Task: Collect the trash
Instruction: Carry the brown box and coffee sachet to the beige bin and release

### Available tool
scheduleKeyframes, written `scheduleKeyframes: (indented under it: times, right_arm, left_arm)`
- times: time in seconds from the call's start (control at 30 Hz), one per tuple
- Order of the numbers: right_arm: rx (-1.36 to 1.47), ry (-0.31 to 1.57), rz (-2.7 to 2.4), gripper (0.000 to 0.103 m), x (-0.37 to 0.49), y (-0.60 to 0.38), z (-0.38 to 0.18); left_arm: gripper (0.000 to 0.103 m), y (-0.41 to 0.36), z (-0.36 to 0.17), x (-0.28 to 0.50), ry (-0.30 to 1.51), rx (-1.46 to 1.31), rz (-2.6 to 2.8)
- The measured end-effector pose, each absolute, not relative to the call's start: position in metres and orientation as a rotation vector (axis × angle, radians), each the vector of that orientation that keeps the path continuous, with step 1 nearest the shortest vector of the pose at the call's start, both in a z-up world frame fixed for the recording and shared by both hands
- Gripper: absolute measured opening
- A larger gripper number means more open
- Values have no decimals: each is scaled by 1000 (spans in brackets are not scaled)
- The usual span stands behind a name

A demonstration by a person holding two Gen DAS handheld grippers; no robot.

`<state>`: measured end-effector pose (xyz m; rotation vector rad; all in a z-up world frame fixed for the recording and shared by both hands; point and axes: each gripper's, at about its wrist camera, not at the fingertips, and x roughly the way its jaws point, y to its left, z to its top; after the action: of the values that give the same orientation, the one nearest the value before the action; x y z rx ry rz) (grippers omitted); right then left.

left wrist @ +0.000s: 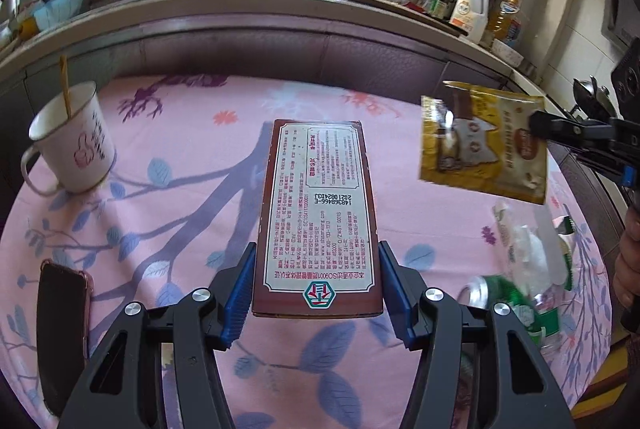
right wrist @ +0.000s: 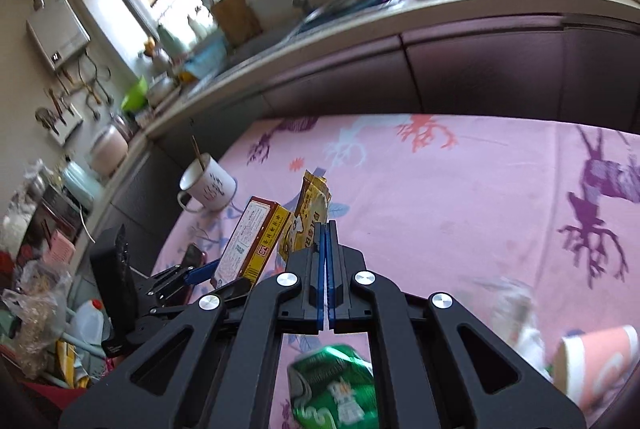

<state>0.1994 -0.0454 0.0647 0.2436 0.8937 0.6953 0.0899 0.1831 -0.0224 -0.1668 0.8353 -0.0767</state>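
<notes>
Both loaded: left gripper (left wrist: 316,293) clamps the box (left wrist: 318,213) lengthwise, your right gripper (right wrist: 326,229) pinches the yellow sachet (right wrist: 306,217) flat; green wrapper (right wrist: 336,389) lies directly below the right.

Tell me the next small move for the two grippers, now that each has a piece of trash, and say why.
Probably carry both pieces off the table toward a bin, which neither view clearly shows. The left gripper already clamps the brown box and the right gripper is shut on the yellow sachet, both lifted clear of the pink tablecloth. The green can still lies there.
</notes>
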Motion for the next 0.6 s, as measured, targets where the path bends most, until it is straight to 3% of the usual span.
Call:
scheduleKeyframes:
  times: [0.6]
  right_arm:
    - [430,721,467,1,111,-258,84]
  left_arm:
    - [58,16,53,94,738,10,-351]
